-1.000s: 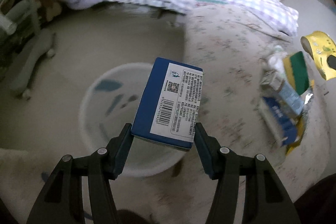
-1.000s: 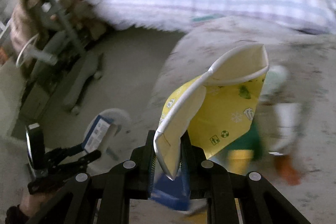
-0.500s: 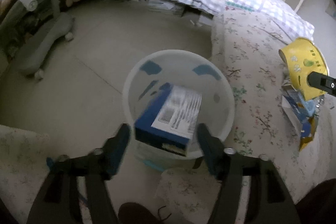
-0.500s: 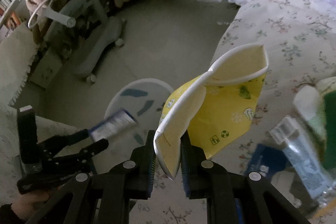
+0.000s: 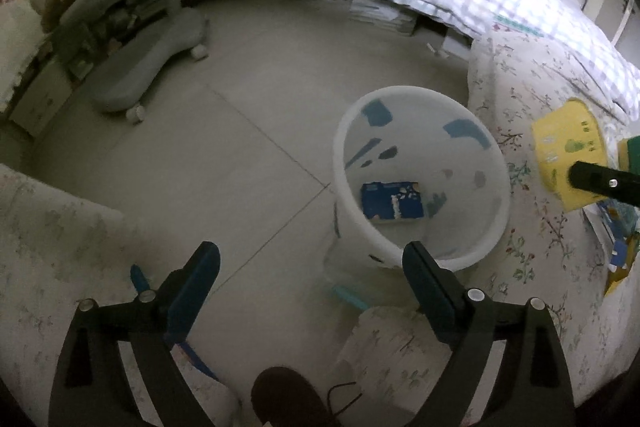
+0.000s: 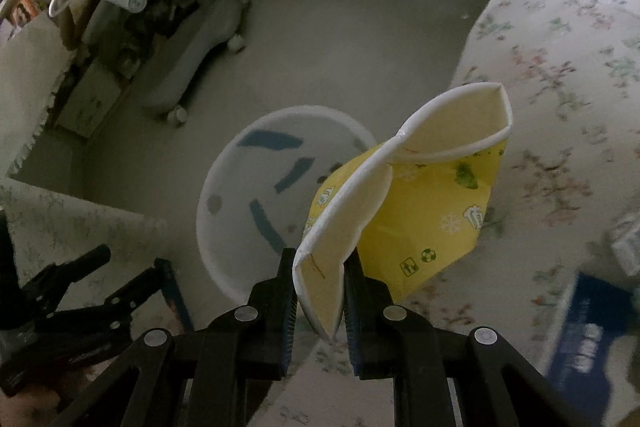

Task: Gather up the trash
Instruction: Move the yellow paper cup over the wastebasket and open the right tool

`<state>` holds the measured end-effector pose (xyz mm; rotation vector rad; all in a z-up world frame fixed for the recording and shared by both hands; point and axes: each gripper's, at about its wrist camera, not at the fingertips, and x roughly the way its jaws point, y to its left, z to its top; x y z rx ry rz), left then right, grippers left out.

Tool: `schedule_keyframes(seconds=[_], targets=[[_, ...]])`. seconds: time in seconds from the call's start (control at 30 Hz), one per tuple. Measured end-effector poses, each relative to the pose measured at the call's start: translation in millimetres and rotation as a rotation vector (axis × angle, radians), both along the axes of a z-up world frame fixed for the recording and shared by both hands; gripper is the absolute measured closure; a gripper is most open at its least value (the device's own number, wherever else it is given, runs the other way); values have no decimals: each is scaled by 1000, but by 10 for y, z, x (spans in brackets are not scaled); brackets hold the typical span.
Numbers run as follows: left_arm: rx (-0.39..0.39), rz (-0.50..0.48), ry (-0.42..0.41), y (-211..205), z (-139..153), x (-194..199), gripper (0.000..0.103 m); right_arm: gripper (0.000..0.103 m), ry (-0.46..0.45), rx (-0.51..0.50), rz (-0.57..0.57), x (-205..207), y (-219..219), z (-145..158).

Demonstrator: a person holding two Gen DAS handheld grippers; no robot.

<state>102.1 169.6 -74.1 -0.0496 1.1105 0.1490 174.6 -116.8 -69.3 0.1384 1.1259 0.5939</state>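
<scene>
**Above the bin: one box dropped, a crushed cup next**

Between the fingers of the right gripper (image 6: 318, 301) a flattened yellow paper cup (image 6: 416, 203) was clenched by its squashed rim, the jaws drawn close on the folded wall. The cup was held in the air, its body reaching toward 1 o'clock from the jaws and overlapping the 3 o'clock edge of the white bin (image 6: 224, 163) in the right wrist view. Whether the cup was truly over the opening or off to the side, above the floral-covered surface (image 6: 560, 67), could not be told with certainty.

The left gripper (image 5: 312, 275) was seen spread wide and empty, with nothing between its fingers, hovering beside the bin at about its 7 o'clock side.

Inside the bin (image 5: 496, 163), a blue box (image 5: 391, 199) was lying flat on the bottom, toward 7 o'clock of the floor of the bin; apart from printed blue and grey patches on the wall, nothing else could be made out in it.

The step in hand was judged to be the delivery of the cup. The next move was judged to call for the cup to be carried fully over the opening and the jaws to be parted there, since a light, flattened cup could catch the rim. More trash (image 6: 584, 343), including a dark blue packet, was left on the floral surface at 4 o'clock of the cup, so the task was judged to be only partly done.
</scene>
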Motion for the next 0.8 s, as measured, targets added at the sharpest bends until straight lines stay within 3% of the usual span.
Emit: schedule_keyframes(seconds=[0.43, 0.53, 0.63, 0.8], targets=[[9, 16, 5, 120, -31, -132, 8, 82, -3, -22, 32, 5, 342, -209], [6, 18, 13, 121, -44, -136, 8, 75, -17, 0, 41, -2, 364, -219], [5, 7, 19, 99, -48, -142, 8, 48, -7, 12, 21, -7, 358, -200], [18, -32, 16, -3, -42, -179, 8, 45, -52, 16, 13, -126, 210, 47]])
